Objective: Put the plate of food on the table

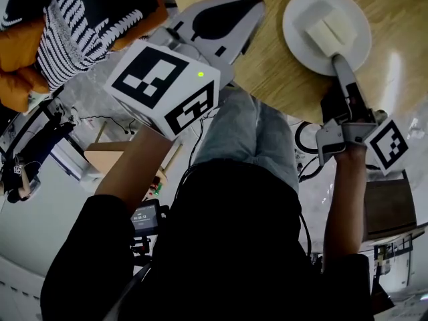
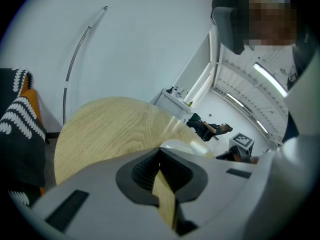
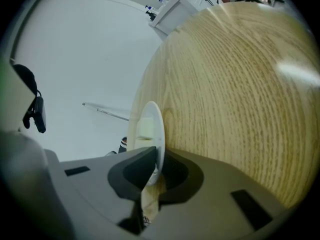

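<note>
Plate point(image 1: 291, 19) rim: R gripper point(image 3: 156, 156) jaws clamped | L gripper point(image 2: 159, 151) jaws together

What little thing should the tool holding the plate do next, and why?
Probably open the right tool slowly and let go. It is clamped on the rim of the white plate, which looks like it already lies flat on the wooden table with the pale food block steady on it. I can't quite tell whether the plate touches fully, so go gently.

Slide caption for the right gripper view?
Right gripper shut on the rim of the white plate at the wooden table.
</note>
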